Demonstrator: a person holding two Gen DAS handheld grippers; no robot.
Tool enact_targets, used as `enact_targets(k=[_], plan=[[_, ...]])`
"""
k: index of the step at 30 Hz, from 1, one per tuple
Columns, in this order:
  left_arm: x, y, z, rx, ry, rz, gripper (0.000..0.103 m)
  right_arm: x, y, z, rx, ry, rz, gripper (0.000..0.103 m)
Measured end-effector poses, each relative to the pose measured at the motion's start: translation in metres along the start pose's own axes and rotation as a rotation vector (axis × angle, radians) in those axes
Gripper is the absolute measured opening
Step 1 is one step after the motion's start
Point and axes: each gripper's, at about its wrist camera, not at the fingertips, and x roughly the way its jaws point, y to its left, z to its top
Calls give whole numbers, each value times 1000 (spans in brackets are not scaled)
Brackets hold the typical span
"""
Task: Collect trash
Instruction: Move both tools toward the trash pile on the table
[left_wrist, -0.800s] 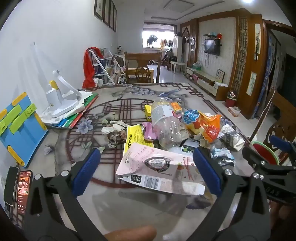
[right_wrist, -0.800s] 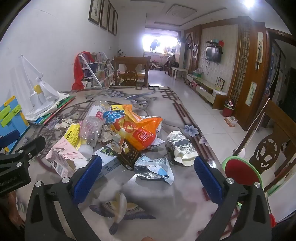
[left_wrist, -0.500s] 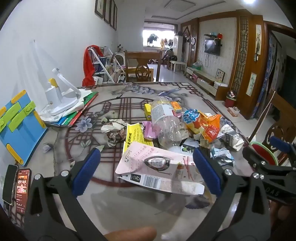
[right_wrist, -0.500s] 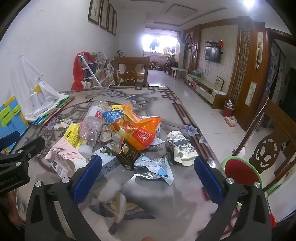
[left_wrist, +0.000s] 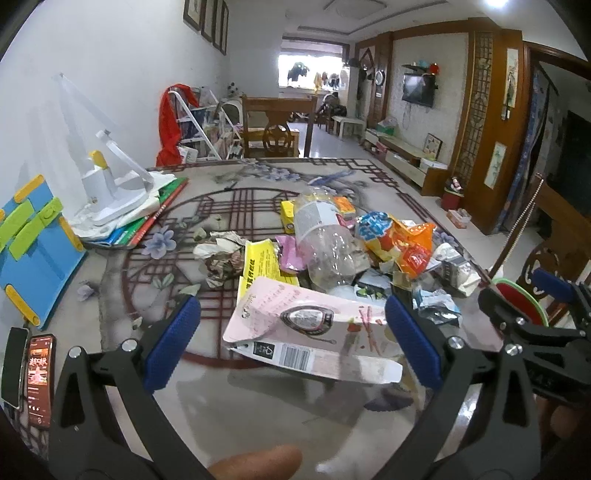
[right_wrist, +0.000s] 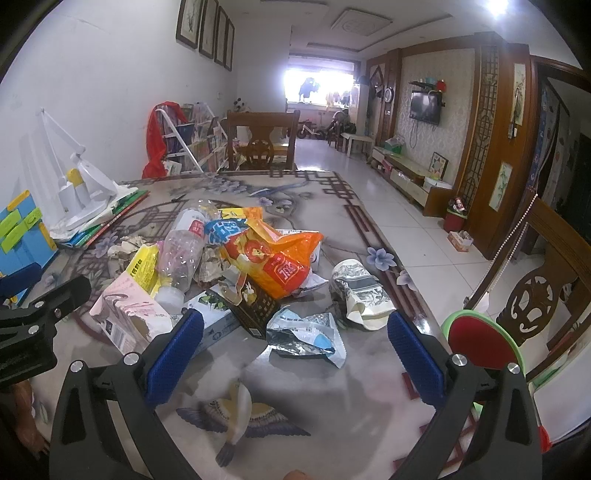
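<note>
Almost nothing is changed against the earlier frames: the trash pile is seen in the same place on the desk (left_wrist: 122, 369), and both tools are held at the same stand-off, only a slight drift of the left view.

Left to right, left wrist view: a phone (left_wrist: 38, 373) lies at the near left edge, a blue book stand (left_wrist: 33, 254) behind it, a white lamp (left_wrist: 110, 177) on stacked books. The left gripper (left_wrist: 291, 343) is held with jaws spread wide, nothing pinched; a flattened pink carton (left_wrist: 295, 321) lies on the desk between the two pads, untouched. Behind it a yellow wrapper (left_wrist: 262, 262), a crushed clear bottle (left_wrist: 325, 243) and an orange snack bag (left_wrist: 402, 243) are piled.

Right wrist view: the right gripper (right_wrist: 295, 354) is also held with jaws spread wide, empty, over bare desk. A crumpled foil wrapper (right_wrist: 306, 332) lies just ahead between the pads, a crushed paper cup (right_wrist: 358, 291) beside it, right of the pile. A red-and-green round lid (right_wrist: 480, 339) sits at the right desk edge.
</note>
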Motion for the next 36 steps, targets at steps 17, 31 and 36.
enact_targets(k=[17, 31, 36], plan=[[-1, 8, 2, -17, 52, -12, 98, 1, -2, -1, 3, 2, -2, 96], [2, 8, 2, -19, 76, -16, 98, 1, -2, -1, 1, 6, -1, 96], [4, 7, 1, -14, 92, -23, 98, 2, -2, 0, 2, 8, -1, 96]])
